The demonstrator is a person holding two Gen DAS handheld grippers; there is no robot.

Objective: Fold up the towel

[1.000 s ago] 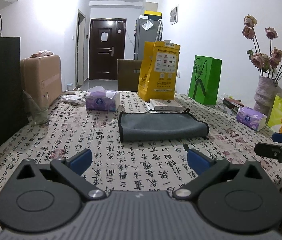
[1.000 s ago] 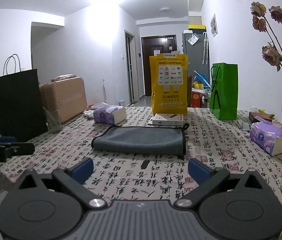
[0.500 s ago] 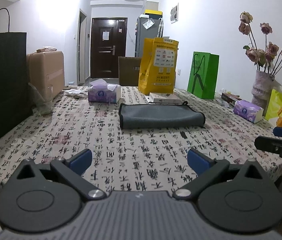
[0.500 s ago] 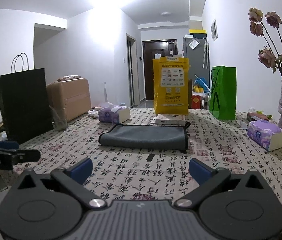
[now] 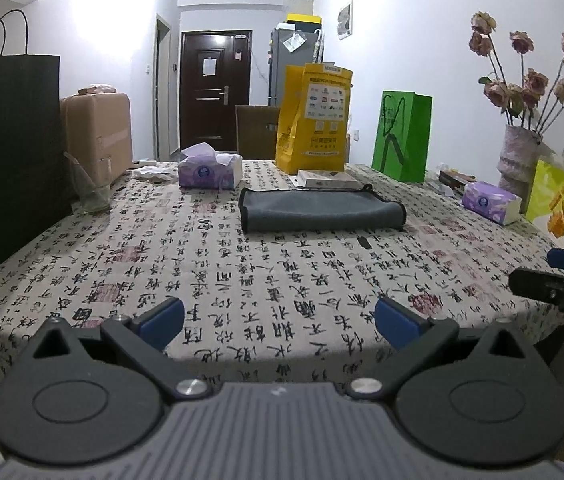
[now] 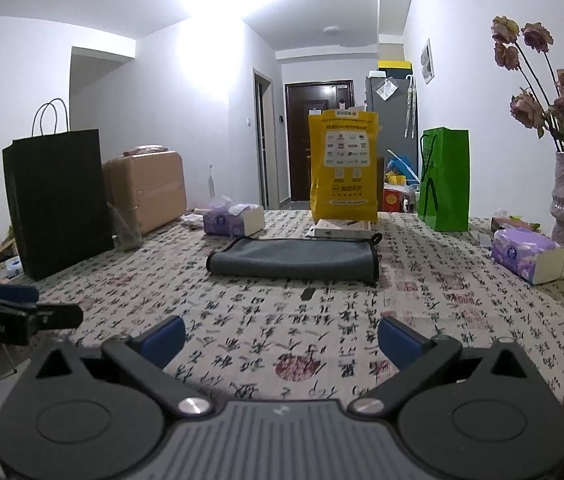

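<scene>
A grey towel lies folded into a flat rectangle on the patterned tablecloth, far from both grippers; it also shows in the right wrist view. My left gripper is open and empty over the table's near edge. My right gripper is open and empty, also at the near edge. The right gripper's tip shows at the right of the left wrist view, and the left gripper's tip at the left of the right wrist view.
Around the towel stand a yellow bag, a green bag, a black bag, two tissue boxes, a glass, a vase of flowers and a flat box.
Both grippers have pulled back from the towel toward the table's near edge and risen a little. The towel lies as before.
</scene>
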